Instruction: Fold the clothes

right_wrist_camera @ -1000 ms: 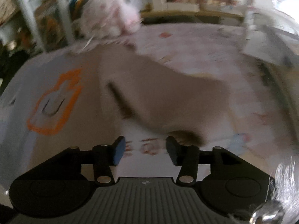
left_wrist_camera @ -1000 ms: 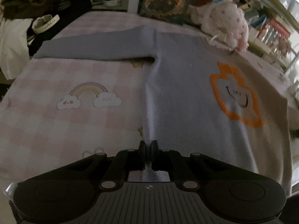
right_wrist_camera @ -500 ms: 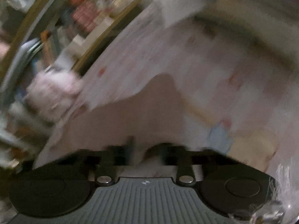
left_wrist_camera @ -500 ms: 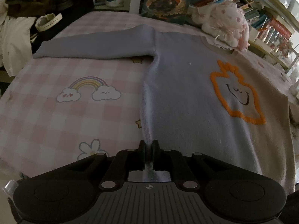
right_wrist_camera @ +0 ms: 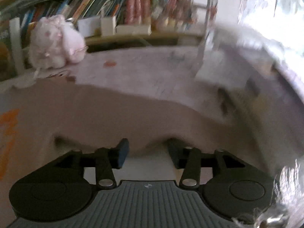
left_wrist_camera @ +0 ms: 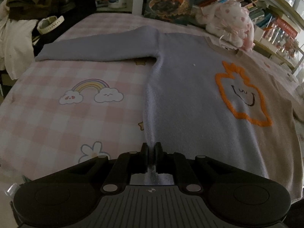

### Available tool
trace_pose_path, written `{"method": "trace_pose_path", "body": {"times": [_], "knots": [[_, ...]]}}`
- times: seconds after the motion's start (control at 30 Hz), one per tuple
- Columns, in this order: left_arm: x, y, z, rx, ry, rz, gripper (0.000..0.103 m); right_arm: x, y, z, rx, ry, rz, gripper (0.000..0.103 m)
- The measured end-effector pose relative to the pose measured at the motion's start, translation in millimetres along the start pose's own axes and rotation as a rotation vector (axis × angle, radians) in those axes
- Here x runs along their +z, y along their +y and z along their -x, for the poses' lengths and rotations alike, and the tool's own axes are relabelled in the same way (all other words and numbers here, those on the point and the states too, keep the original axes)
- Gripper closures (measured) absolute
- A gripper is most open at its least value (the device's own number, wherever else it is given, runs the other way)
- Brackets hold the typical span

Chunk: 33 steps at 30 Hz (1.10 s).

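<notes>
A: Lilac-and-beige knit, a sweater [left_wrist_camera: 190,95], is lying flat and face up on the pink checked bedsheet [left_wrist_camera: 57,117], orange outline drawing showing. Its left sleeve [left_wrist_camera: 98,47] is stretching out flat toward the far left. The left gripper [left_wrist_camera: 151,150] is pinching the near left hem corner, its claw nearly closed with cloth between the pads.

B: Anything changing there?

A: Little. Across the last second that pinch is staying put, and the body is looking smoother and sharper than a second ago.

B: And the right side?

A: That is where the change is. A second ago the right gripper [right_wrist_camera: 147,150] was hanging back from the beige right sleeve [right_wrist_camera: 161,114], with bare sheet between its fingers. Now it is sitting against the beige hem edge, claw standing wide, cloth rising just ahead of the fingertips, nothing held. The view is blurring, so contact is hard to call.

B: Meaning for the fold?

A: My reading: both near corners are being taken so the hem can be lifted toward the far collar by the pink plush toy [right_wrist_camera: 55,41]. The right claw would need closing on the cloth.
</notes>
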State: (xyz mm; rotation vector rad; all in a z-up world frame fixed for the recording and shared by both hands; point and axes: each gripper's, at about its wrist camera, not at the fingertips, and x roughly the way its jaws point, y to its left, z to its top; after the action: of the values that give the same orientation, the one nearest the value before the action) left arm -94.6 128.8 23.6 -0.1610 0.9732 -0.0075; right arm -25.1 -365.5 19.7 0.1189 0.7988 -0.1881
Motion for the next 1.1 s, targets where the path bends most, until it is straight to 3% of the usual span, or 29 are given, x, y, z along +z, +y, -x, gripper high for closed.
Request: {"method": "trace_pose_path", "body": {"times": [0.07,0.3,0.43,0.5,0.53,0.6,0.77,1.0,1.1], "knots": [[0.7,0.1,-0.3,-0.002,0.002,-0.006,0.096,-9.3,-3.4,3.6,0.06,0.042,-0.061,0.046],[2.5,-0.4,-2.2,-0.019,0.002,-0.023,0.095,-45.6,7.8,34.8,0.317,0.189,-0.17,0.051],[3.9,2.5,-3.2,-0.039,0.001,-0.018,0.097,-56.2,33.7,42.4,0.35,0.213,-0.085,0.063],[4.7,3.5,-3.7,-0.049,0.002,-0.024,0.098,-61.5,46.6,46.2,0.366,0.225,-0.043,0.075],[5.3,3.8,-3.9,-0.052,0.002,-0.031,0.098,-64.0,52.8,48.0,0.373,0.23,-0.022,0.088],[5.3,5.0,-3.8,-0.057,-0.002,-0.034,0.098,-64.8,57.5,46.5,0.341,0.211,0.004,0.094],[17.2,17.6,-13.5,-0.069,-0.03,0.047,0.099,-56.9,77.2,34.2,0.291,0.17,0.058,0.097],[35.8,16.1,-24.8,-0.061,-0.028,-0.04,0.098,-42.8,104.4,15.0,0.219,0.11,0.121,0.097],[32.3,19.4,-24.1,-0.071,-0.037,-0.019,0.098,-41.5,104.4,13.8,0.209,0.107,0.098,0.097]]}}
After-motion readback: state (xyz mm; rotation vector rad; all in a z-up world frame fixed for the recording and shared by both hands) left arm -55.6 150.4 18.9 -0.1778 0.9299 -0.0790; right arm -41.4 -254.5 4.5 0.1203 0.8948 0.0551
